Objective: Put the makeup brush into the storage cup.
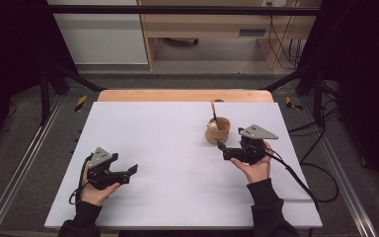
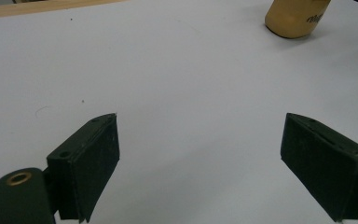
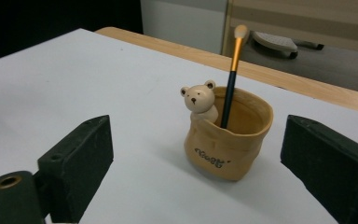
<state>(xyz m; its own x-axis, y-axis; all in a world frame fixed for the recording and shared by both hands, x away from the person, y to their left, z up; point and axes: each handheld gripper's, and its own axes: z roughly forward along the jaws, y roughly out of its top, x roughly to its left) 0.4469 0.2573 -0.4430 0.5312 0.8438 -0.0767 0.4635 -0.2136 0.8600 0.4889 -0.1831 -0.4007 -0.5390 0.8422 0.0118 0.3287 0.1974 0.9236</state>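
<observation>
Brush (image 3: pixel 233 60), slim, dark-handled with a gold ferrule, stands tilted inside the tan sack-shaped ceramic pot (image 3: pixel 228 140) with a little bear on its rim, on the white counter (image 1: pixel 168 148). Just beside it, right gripper (image 1: pixel 221 146), jaws apart and bare. Left gripper (image 1: pixel 133 169) well apart, jaws wide too.

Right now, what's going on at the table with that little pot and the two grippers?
A person holds a gripper in each hand over a white table. A tan holder with a small bear figure on its rim stands upright near the table's far right, and a makeup brush stands in it, bristles up. The right gripper sits just short of the holder, jaws open and clear of it, with nothing between them. The left gripper waits at the near left, jaws open and empty.
</observation>
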